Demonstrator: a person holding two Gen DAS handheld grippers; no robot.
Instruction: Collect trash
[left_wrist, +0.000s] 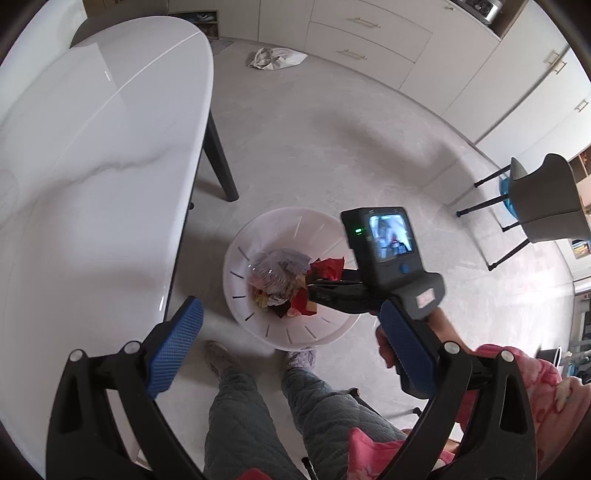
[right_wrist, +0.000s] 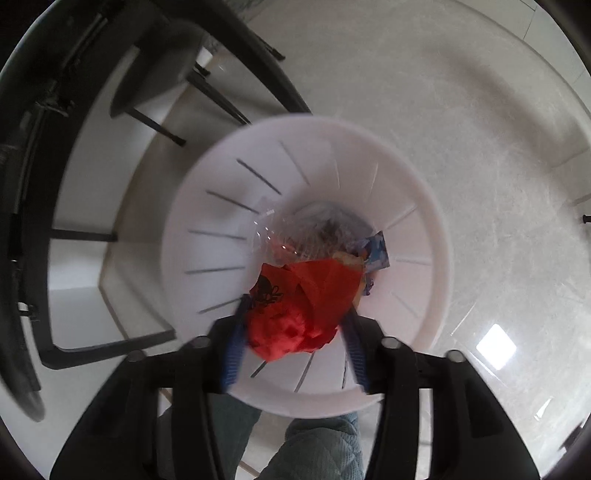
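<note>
Right wrist: tongs (right_wrist: 295, 325) flank red wrapper (right_wrist: 299, 306) over white bin (right_wrist: 424, 206).

1. Bin (right_wrist: 424, 192): white plastic, smooth and faintly glossy, with thin slits in its wall.
2. Wrapper (right_wrist: 306, 306): red, crumpled, thin film or paper; a clear shiny plastic bag (right_wrist: 280, 236) lies at its 12 o'clock.
3. Left gripper (left_wrist: 291, 347): matt black plastic arms, blue pads (left_wrist: 177, 350) with a fine rough grid, and shiny metal pins.
4. Table (left_wrist: 92, 155): glossy white marble-look top.
5. Floor (left_wrist: 332, 147): pale, matt in the left view, with a sheen in the right view.
6. Trousers (left_wrist: 240, 424): quilted grey-green cloth.
7. Sleeve (left_wrist: 546, 391): fluffy pink cloth.
</note>
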